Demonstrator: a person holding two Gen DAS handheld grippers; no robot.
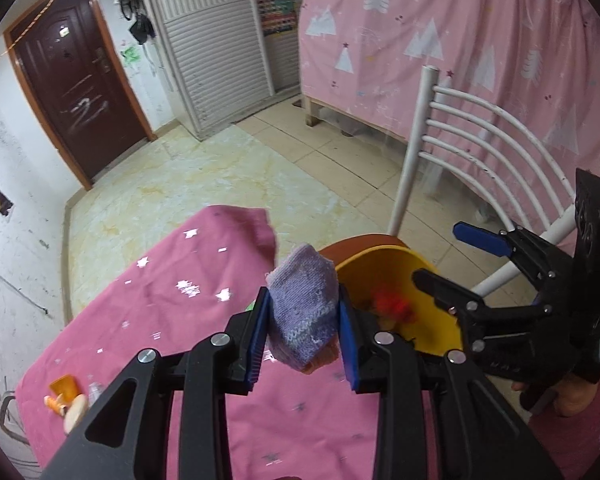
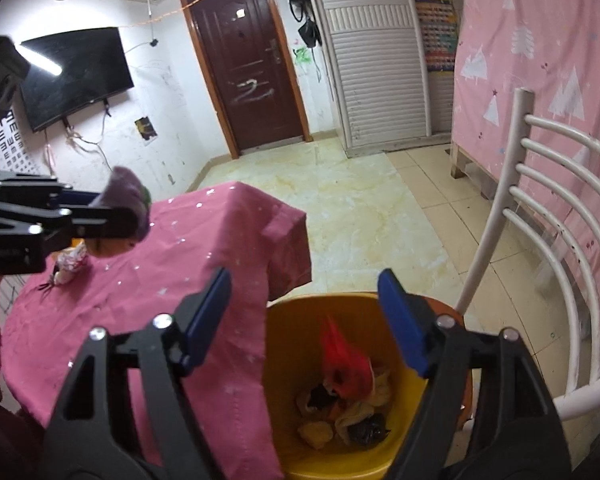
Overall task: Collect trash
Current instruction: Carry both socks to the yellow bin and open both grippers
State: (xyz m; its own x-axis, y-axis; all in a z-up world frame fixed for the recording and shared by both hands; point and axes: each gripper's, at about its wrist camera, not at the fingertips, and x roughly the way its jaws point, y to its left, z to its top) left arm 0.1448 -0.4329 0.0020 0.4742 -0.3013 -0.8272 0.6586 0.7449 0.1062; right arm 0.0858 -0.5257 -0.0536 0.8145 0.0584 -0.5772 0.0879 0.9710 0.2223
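My left gripper point(image 1: 303, 330) is shut on a purple knitted sock point(image 1: 304, 308) and holds it above the pink tablecloth point(image 1: 172, 300), just left of the yellow trash bin point(image 1: 436, 320). The sock also shows in the right wrist view point(image 2: 126, 200), held by the left gripper point(image 2: 112, 216). My right gripper point(image 2: 304, 320) is open and empty, over the yellow bin point(image 2: 284, 344), which holds red, black and pale crumpled trash point(image 2: 344, 392). The right gripper also shows in the left wrist view point(image 1: 448, 256).
Orange peel and scraps point(image 1: 66, 400) lie at the cloth's left end. A crumpled wrapper point(image 2: 70, 266) lies on the table. A white metal chair point(image 2: 540, 216) stands right of the bin. Beyond are tiled floor, a brown door point(image 2: 248, 72) and a pink curtain point(image 1: 480, 48).
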